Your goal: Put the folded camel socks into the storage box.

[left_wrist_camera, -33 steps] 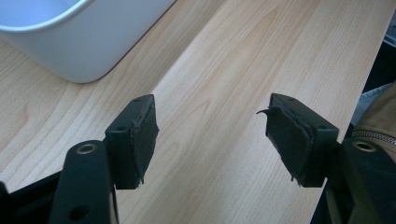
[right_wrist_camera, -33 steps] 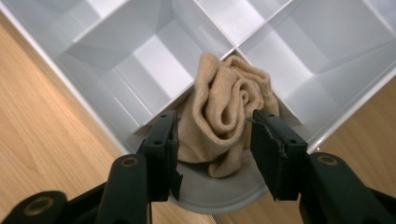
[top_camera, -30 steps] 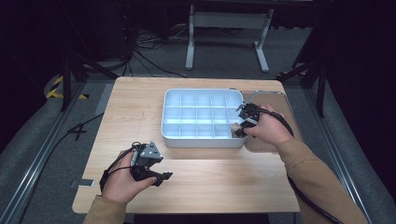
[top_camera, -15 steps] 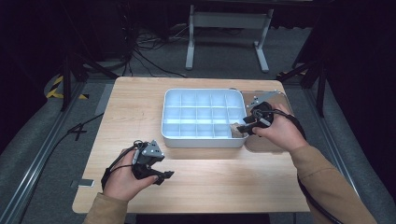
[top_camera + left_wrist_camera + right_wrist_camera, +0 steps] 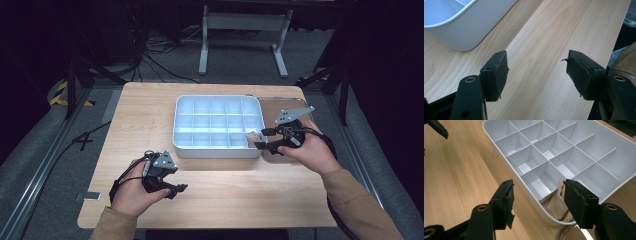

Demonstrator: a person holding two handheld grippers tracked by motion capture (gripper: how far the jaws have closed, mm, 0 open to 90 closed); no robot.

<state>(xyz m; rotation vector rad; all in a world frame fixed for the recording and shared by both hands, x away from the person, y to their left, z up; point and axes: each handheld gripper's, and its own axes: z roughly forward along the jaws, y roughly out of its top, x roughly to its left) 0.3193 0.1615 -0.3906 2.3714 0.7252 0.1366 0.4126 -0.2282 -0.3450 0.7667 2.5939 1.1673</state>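
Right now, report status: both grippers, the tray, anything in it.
Left gripper open over bare table. Right gripper open at tray corner. Beige cloth lies in corner compartment.

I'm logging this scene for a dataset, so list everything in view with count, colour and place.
table: one, light wood, centre of the high view
compartment tray: one, white, middle of the table
cloth piece: one, beige, in the tray's corner compartment nearest the right gripper
clear lid: one, transparent, flat on the table at the tray's right
metal stand: one, grey, on the floor beyond the table
cables: several, black, on the floor at far left
left gripper: one, black, open, near front left table edge
right gripper: one, black, open, at the tray's right corner
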